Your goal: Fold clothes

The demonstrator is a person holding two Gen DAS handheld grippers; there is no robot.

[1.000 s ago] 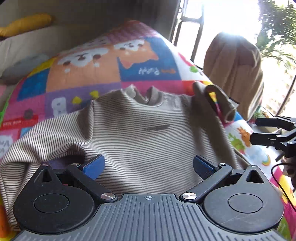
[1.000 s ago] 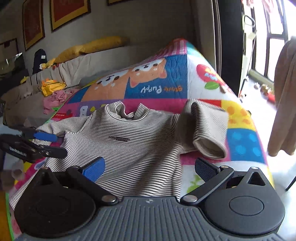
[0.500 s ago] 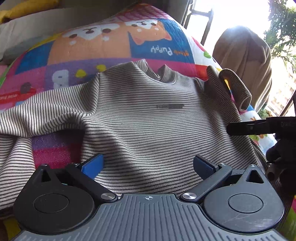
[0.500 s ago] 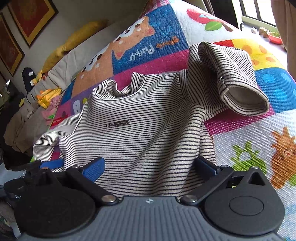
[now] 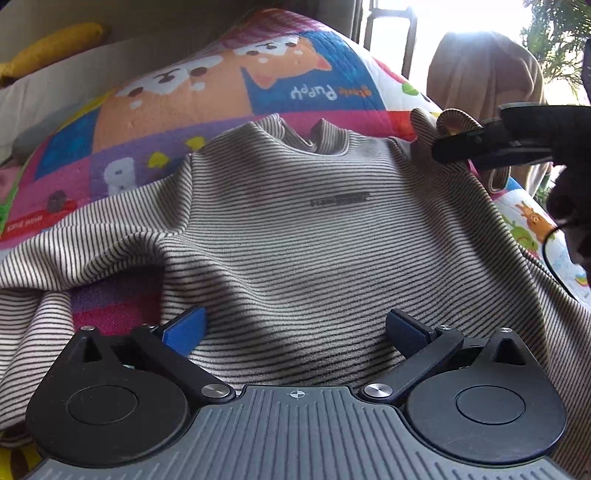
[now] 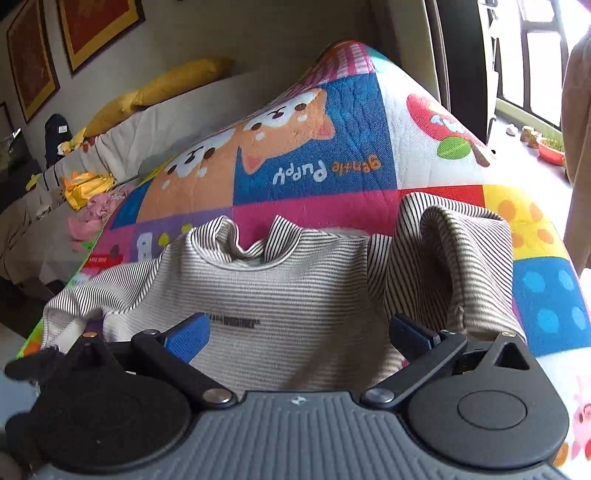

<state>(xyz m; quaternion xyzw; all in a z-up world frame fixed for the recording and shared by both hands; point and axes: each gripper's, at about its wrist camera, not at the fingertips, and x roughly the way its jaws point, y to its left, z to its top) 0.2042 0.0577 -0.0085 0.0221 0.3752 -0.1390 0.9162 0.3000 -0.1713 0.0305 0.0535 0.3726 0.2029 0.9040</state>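
home living room, sofa (image 6: 155,122), yellow cushions (image 6: 177,79), framed pictures (image 6: 98,26), cartoon play mat (image 6: 306,158)

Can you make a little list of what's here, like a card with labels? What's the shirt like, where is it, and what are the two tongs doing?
shirt: striped shirt, front up, collar far side
lies on: colourful puppy blanket
sleeve: rolled sleeve bunched at the shirt's right
left tongs: open, over the shirt's lower part
right tongs: open, near the rolled sleeve
folded yet: no
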